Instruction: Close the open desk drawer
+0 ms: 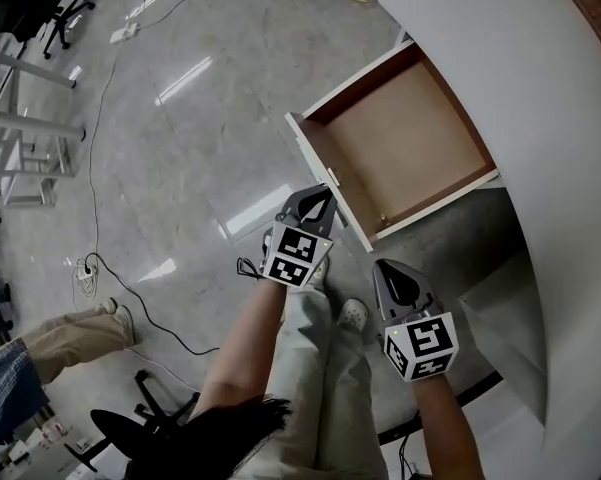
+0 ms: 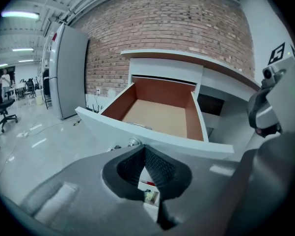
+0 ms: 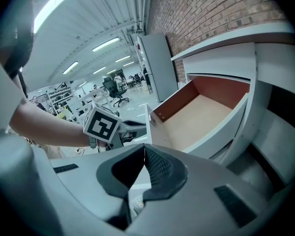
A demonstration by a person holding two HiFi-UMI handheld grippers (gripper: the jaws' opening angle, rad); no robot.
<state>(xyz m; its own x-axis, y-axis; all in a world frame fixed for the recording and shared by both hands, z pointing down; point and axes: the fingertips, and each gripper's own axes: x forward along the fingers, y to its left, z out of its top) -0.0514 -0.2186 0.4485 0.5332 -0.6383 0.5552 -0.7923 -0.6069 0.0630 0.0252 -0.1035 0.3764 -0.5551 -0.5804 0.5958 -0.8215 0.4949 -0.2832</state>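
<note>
The desk drawer [image 1: 400, 138] stands pulled out from the white desk [image 1: 520, 88], its brown inside empty and its white front panel [image 1: 325, 183] facing me. My left gripper [image 1: 325, 196] is shut with nothing in it, and its tips are right at the front panel's outer face; I cannot tell if they touch. In the left gripper view the panel [image 2: 152, 136] fills the space just above the shut jaws [image 2: 144, 149]. My right gripper [image 1: 385, 268] is lower and to the right, apart from the drawer, shut and empty. In the right gripper view [image 3: 144, 148] it faces the drawer's side [image 3: 201, 117].
A brick wall [image 2: 172, 28] and a grey cabinet [image 2: 71, 73] stand behind the desk. Cables [image 1: 110, 268] trail over the glossy floor. White racks [image 1: 20, 138] and an office chair [image 1: 40, 8] are at the left. Another person's leg [image 1: 70, 333] and a chair base [image 1: 140, 428] are at the lower left.
</note>
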